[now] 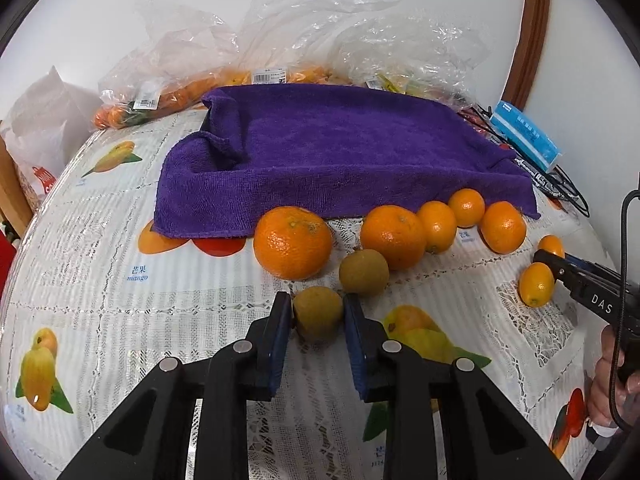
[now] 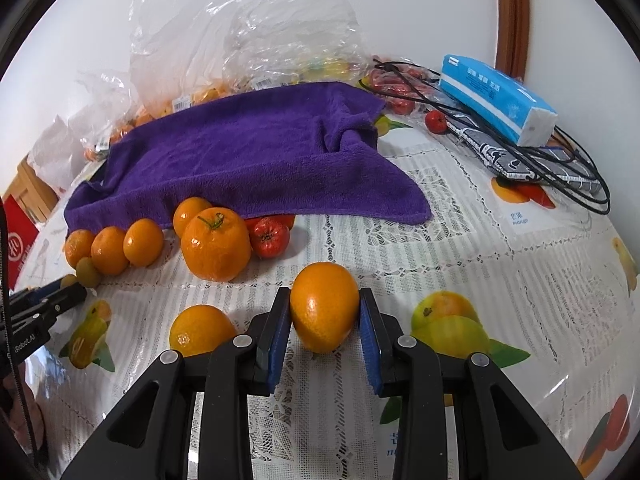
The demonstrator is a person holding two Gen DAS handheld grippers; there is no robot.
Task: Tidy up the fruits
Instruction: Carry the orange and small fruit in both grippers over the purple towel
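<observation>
My left claw pinches a brown fruit low on the cloth-covered table, right claw clamps a kumquat upright, long axis vertical, both just short of the towel straight ahead.

A purple towel, crumpled plastic bags, a blue tissue pack and black cables lie on the tablecloth.

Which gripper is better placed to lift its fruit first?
Probably either. The left gripper is shut on the brownish-green fruit; the right gripper is shut on the small orange. Both pairs of pads press their fruit's sides.
</observation>
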